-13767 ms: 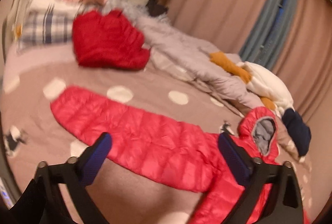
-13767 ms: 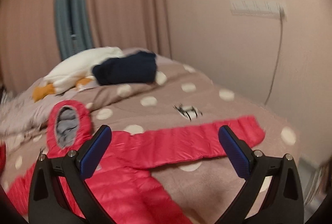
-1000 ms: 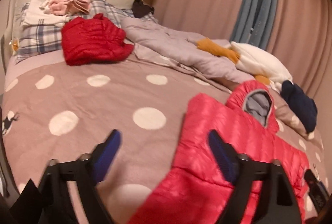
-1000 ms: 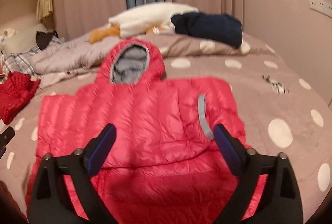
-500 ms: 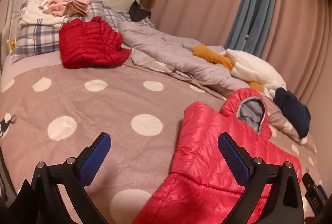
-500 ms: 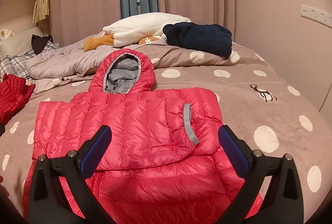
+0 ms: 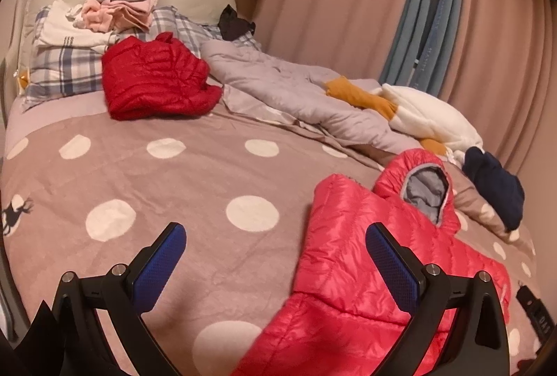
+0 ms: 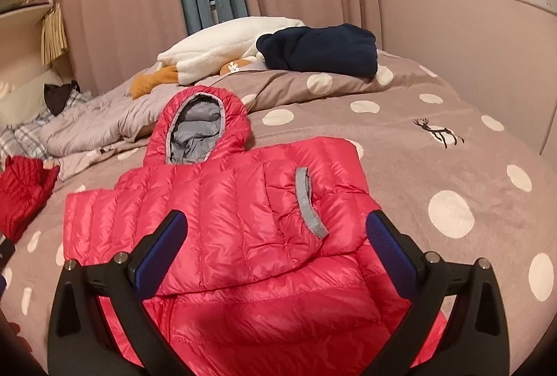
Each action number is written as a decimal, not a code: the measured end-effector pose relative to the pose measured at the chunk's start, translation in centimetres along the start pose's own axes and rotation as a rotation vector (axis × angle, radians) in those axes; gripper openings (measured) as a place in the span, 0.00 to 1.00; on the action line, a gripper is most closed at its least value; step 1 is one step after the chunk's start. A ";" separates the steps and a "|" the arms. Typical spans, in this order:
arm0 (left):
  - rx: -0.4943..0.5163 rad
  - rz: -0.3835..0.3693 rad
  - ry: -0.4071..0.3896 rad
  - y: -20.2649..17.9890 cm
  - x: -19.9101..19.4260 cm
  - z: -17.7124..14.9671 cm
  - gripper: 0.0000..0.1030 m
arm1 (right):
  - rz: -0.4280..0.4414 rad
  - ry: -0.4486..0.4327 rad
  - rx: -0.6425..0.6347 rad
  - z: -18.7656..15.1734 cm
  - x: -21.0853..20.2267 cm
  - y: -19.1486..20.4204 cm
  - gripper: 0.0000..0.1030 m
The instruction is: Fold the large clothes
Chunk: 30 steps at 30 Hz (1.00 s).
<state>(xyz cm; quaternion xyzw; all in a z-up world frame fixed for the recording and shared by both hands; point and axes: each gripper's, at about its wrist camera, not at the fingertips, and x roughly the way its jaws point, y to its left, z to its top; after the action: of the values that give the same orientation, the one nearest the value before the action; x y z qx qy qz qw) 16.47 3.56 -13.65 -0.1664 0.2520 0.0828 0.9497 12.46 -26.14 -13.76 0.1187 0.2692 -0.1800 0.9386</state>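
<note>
A pink-red puffer jacket [image 8: 222,219] with a grey-lined hood [image 8: 195,132] lies face up on the dotted bedspread [image 8: 452,167]. Both sleeves are folded across its chest, and a grey cuff [image 8: 308,202] shows on top. My right gripper [image 8: 276,240] hovers open above the jacket's middle with nothing between its fingers. In the left wrist view the same jacket [image 7: 348,271] lies at lower right. My left gripper [image 7: 275,254] is open above the jacket's left edge and the bare bedspread [image 7: 174,174], holding nothing.
A darker red folded jacket [image 7: 153,76] sits near the plaid pillow [image 7: 59,69], with a stack of folded clothes [image 7: 118,7] behind it. A grey quilt [image 7: 296,101], a white and orange plush [image 7: 424,118] and a navy garment [image 8: 320,48] lie along the curtain side. A wall is on the right.
Since long ago both sleeves were folded in over the jacket. Over the last second both grippers drew back slightly and stayed open.
</note>
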 end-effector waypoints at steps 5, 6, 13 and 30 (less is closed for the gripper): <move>-0.021 0.012 -0.018 0.8 -0.1 0.6 0.99 | 0.000 -0.006 0.016 0.2 -0.2 -0.4 1.00; -0.033 0.014 -0.021 1.0 -0.1 0.7 0.99 | -0.002 -0.009 0.017 0.2 -0.4 -0.5 1.00; -0.104 0.042 -0.025 2.3 0.1 1.7 0.99 | 0.018 -0.040 -0.024 2.4 -1.6 -0.5 1.00; -0.099 0.199 -0.024 5.7 4.6 3.2 0.99 | 0.078 0.167 -0.286 15.3 17.1 9.9 0.95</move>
<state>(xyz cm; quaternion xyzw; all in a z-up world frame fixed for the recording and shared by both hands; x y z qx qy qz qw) 20.43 10.34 -14.93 -0.1864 0.2513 0.1909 0.9304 37.06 -26.72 -9.29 0.0088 0.3643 -0.0931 0.9266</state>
